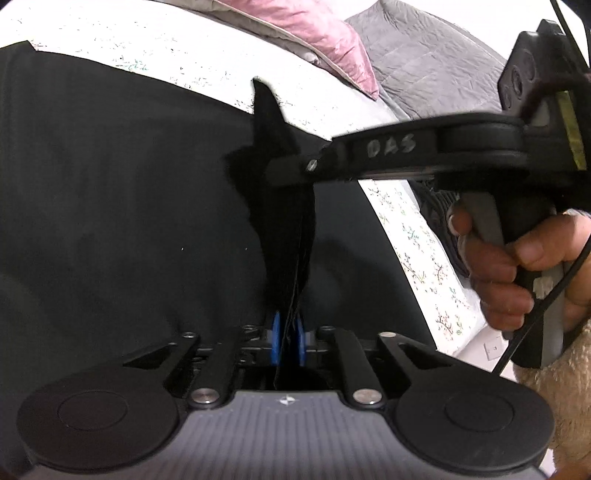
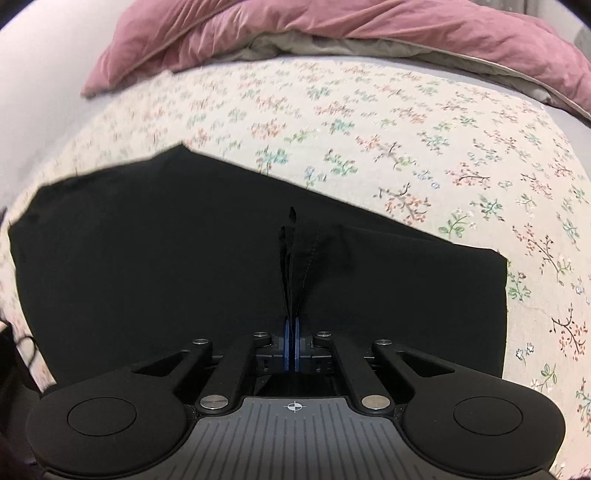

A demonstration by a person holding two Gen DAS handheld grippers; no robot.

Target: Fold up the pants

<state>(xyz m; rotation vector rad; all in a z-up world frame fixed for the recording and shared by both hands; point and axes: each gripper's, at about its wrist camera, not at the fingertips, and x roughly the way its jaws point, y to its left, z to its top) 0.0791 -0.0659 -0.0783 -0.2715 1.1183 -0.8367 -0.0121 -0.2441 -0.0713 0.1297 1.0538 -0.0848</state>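
Note:
Black pants (image 1: 110,192) lie spread on a flowered bedsheet (image 1: 192,70). My left gripper (image 1: 287,341) is shut on a raised ridge of the black cloth, which stands up between its blue pads (image 1: 275,338). The other gripper comes in from the right in this view, and its fingers (image 1: 295,168) clamp the same ridge further along. In the right wrist view the pants (image 2: 147,266) fill the lower middle. There my right gripper (image 2: 291,349) is shut on a thin pinched fold of cloth that rises between its blue pads (image 2: 286,347).
A pink quilt (image 2: 332,33) is bunched at the far side of the bed, with a grey quilted cover (image 1: 424,62) beside it. A person's hand (image 1: 517,258) holds the right gripper's handle. The bedsheet (image 2: 406,147) lies flat beyond the pants.

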